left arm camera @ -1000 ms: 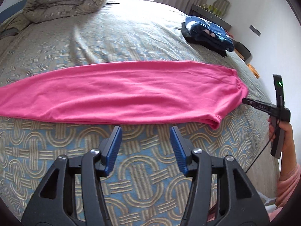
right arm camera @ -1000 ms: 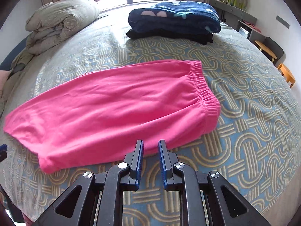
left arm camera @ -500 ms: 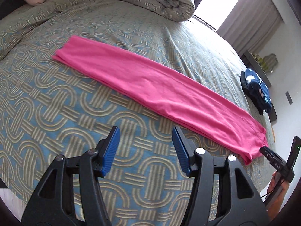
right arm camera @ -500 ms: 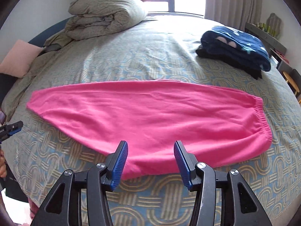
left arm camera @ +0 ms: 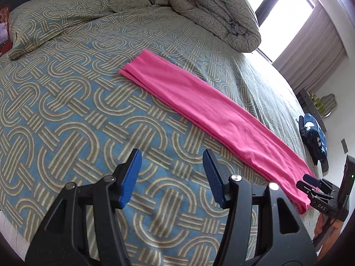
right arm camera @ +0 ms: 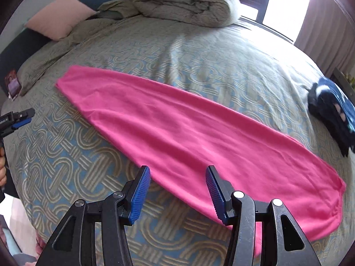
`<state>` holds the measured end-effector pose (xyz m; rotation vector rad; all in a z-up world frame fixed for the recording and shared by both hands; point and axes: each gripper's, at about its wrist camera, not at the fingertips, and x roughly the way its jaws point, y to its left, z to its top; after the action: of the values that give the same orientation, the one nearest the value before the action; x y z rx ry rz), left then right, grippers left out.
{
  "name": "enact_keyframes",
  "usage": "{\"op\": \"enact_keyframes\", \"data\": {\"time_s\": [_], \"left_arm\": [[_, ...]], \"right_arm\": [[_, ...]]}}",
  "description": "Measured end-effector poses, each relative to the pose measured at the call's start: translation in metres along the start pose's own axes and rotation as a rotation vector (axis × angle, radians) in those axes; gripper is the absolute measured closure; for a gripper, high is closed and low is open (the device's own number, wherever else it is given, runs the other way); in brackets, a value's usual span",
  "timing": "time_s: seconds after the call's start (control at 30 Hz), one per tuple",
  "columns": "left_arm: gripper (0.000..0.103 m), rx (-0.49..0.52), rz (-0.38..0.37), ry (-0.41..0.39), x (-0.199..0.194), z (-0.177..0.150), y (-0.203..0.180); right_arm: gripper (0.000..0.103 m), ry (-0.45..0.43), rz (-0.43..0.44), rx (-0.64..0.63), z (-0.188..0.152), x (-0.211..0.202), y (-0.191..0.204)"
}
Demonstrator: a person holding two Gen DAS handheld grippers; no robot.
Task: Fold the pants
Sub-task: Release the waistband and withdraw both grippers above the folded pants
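Jaws of both the left gripper (left arm camera: 170, 175) and the right gripper (right arm camera: 177, 191) stand spread and empty above the bed (left arm camera: 66, 115), where the pink pants (right arm camera: 177, 133) lie flat, already halved lengthwise. Their long axis runs across the bed, cuffs toward the pillow (right arm camera: 60, 15), waistband toward the right gripper. A pinch catching only the top layer would likely skew the next fold.

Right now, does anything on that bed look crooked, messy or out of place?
Nothing stands out. The pink pants lie flat as one long strip, already folded lengthwise, slanting across the patterned bedspread. A rumpled duvet sits bundled near the window, and dark blue folded clothes rest apart near the bed's edge.
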<state>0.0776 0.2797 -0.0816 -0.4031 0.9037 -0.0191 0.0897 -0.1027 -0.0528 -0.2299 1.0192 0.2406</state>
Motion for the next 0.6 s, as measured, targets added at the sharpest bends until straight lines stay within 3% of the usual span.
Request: {"op": "enact_keyframes", "data": {"time_s": [0.2,0.37,0.6], "left_arm": [[0.044,0.009,-0.026,-0.025,0.012,0.013,0.017],[0.044,0.029,0.004,-0.068,0.011,0.029,0.039],[0.044,-0.050,0.008,-0.095,0.017,0.051,0.078]], "right_arm": [[0.050,-0.043,0.024,-0.181,0.062,0.034,0.095],[0.050,-0.086,0.148,-0.245,0.113,0.060,0.164],[0.054,-0.113,0.265,-0.328,0.173,0.097,0.253]]}}
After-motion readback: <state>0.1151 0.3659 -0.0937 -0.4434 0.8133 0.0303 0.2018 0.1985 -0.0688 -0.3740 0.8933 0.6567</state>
